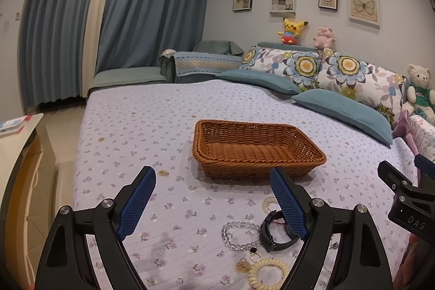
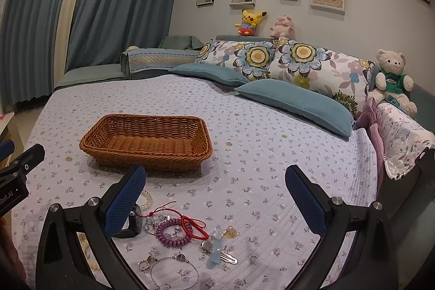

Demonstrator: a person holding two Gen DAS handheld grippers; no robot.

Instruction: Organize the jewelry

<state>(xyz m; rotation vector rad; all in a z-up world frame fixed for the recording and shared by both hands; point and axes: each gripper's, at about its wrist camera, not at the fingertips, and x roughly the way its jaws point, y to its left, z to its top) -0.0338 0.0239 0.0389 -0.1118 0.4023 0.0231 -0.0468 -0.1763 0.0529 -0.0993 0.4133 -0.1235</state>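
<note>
Both tongs stand wide open and hold nothing: the left gripper (image 1: 213, 204) and the right gripper (image 2: 216, 204) hover above the lilac flowered bedspread (image 2: 272, 154). The empty brown woven wicker basket (image 2: 146, 139) sits at about 11 o'clock from the right gripper. The jewelry lies in a tight heap at 6 o'clock. The red knotted cord bracelet (image 2: 190, 226) crosses the purple spiral coil band (image 2: 172, 233) (they seem tangled), so one grasp may drag several pieces. The thin silver wire bangle (image 2: 174, 273) lies flat on soft cloth and may slip from the pads.
</note>
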